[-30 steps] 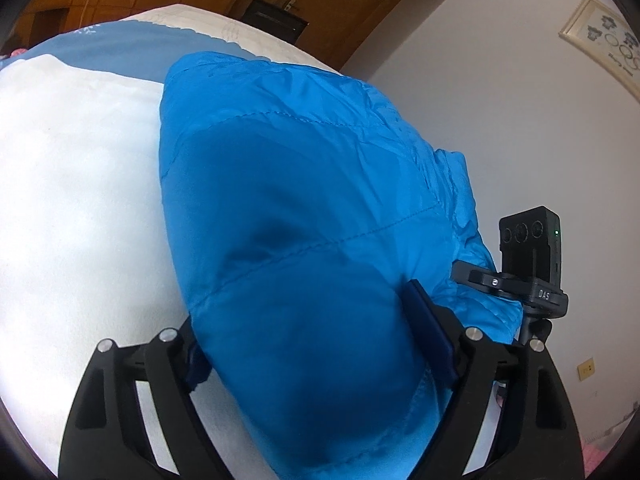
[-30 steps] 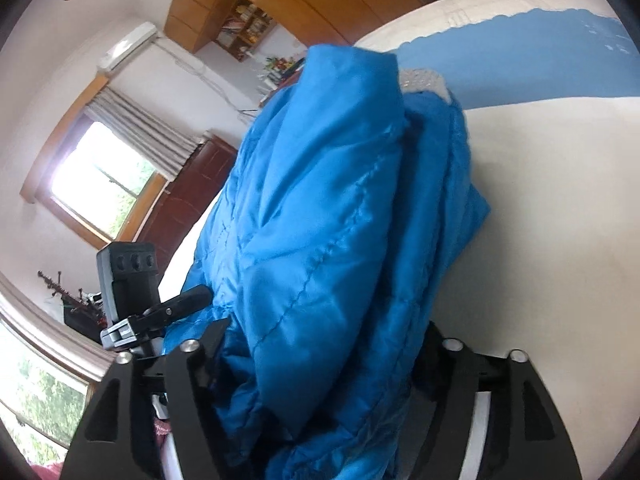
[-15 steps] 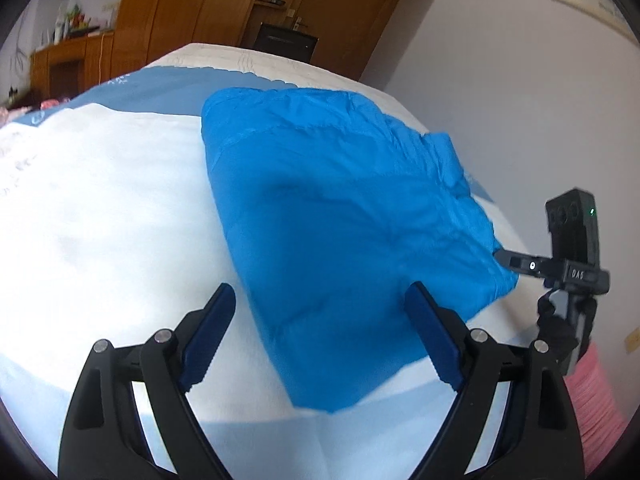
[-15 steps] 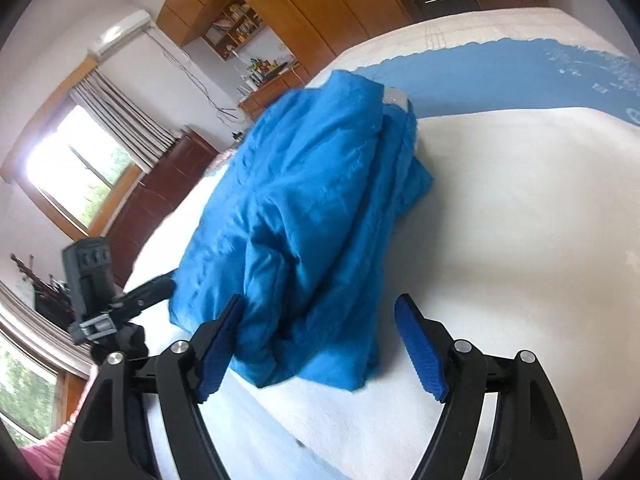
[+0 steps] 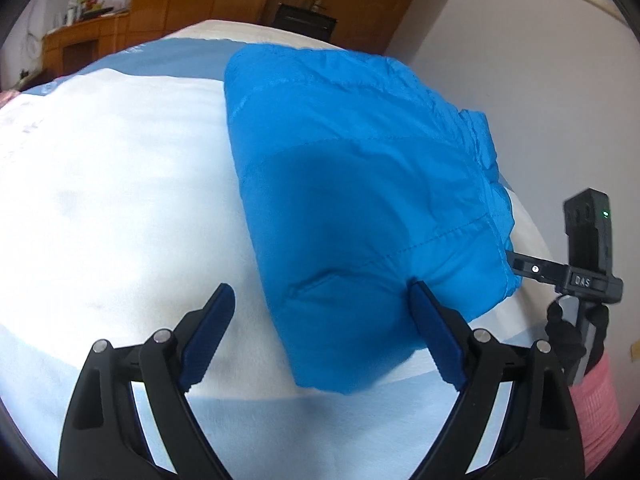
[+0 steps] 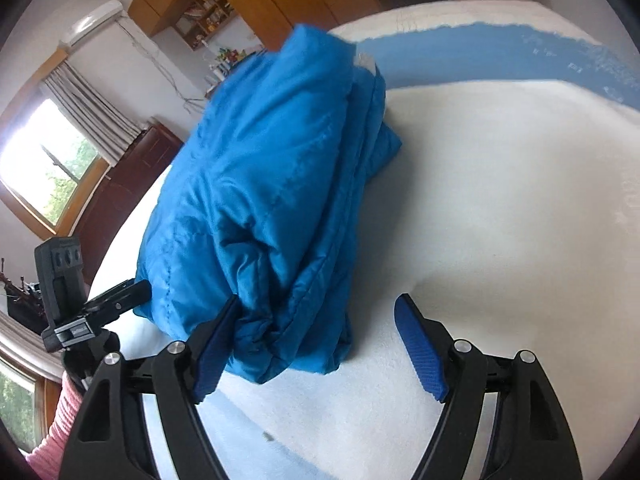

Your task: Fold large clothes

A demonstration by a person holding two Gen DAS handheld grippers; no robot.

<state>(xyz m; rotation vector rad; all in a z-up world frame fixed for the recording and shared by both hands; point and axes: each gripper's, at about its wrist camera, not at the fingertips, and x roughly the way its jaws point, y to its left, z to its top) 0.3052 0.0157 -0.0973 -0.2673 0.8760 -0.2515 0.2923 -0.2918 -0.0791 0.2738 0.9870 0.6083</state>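
Blue padded jacket [image 5: 360,200] lay folded on the bed [image 5: 112,184], left claw [image 5: 320,300] gaped wide, empty, right claw [image 6: 316,312] likewise, its view alone showed stacked side layers [image 6: 320,240]

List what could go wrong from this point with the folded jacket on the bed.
1. The jacket is puffy and stacked in thick layers; with both hand-held grippers open, it may spring back and unfold.
2. The left hand-held gripper has one finger against the jacket's near edge, so pulling away could drag the top layer.
3. The right hand-held gripper has a finger touching the loose near corner; it could snag there.
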